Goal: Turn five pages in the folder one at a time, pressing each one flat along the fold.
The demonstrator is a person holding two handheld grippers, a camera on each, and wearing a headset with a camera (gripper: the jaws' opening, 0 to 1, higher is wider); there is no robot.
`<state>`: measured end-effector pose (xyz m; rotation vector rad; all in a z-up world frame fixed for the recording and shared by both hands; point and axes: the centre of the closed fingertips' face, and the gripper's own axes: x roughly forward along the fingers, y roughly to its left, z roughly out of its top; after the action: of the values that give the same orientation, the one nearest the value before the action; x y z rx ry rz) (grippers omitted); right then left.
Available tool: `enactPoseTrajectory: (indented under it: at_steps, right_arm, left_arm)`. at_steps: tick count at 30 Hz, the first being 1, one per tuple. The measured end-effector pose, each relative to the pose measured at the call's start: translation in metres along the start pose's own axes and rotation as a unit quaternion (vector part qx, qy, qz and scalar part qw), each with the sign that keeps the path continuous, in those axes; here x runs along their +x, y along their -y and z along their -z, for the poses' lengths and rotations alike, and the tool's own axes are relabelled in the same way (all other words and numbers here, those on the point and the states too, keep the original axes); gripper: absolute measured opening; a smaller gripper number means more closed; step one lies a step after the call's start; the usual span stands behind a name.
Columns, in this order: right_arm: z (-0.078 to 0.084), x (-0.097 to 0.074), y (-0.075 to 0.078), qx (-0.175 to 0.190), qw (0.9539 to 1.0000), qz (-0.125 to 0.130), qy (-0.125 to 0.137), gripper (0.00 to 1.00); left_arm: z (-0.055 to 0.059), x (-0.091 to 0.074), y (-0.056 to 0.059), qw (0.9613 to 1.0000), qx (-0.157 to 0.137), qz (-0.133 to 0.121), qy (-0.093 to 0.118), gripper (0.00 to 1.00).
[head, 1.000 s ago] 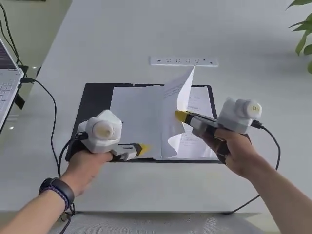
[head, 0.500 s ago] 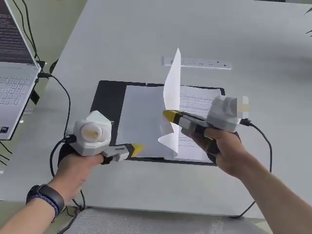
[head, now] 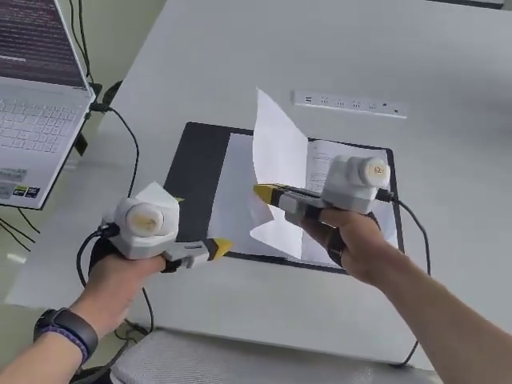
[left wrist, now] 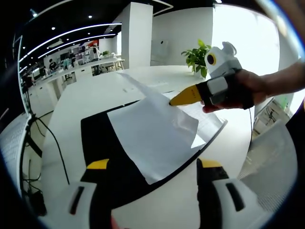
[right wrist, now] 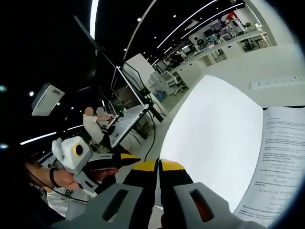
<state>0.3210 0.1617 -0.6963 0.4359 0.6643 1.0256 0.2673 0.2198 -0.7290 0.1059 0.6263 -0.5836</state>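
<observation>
Folder (head: pixel 196 172) is lying open on the counter (head: pixel 240 48) ahead of both tools. Right tool (head: pixel 260 192) is pinching one page (head: pixel 278 152) upright mid-turn (how many are done, I cannot tell); left tool (head: pixel 220 246) is hovering wide, empty. Pressing is remaining.

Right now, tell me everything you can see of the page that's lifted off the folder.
The lifted page is a thin white sheet, blank on the side showing. It stands nearly upright over the open black folder, and its lower corner curls. The right claw, shut, pinches its free edge.
</observation>
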Motion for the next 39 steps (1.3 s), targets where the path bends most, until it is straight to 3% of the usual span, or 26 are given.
enactPoseTrajectory:
  at_steps: [9, 21, 32, 39]
  right_arm:
    - [0.022, 0.032, 0.008, 0.0, 0.9988, 0.005, -0.049, 0.0]
    - [0.051, 0.06, 0.029, 0.036, 0.9951, 0.021, -0.09, 0.0]
    - [0.068, 0.072, 0.041, 0.06, 0.9916, 0.03, -0.11, 0.0]
    - [0.072, 0.07, 0.037, 0.068, 0.9909, 0.031, -0.112, 0.0]
  left_arm:
    - [0.007, -0.008, 0.004, 0.9999, -0.012, 0.001, 0.0, 0.73]
    - [0.018, -0.01, -0.003, 0.9993, -0.036, -0.008, -0.003, 0.72]
    - [0.023, -0.007, 0.0, 0.999, -0.044, -0.004, -0.008, 0.72]
    - [0.026, -0.005, 0.001, 0.9989, -0.046, -0.002, -0.012, 0.71]
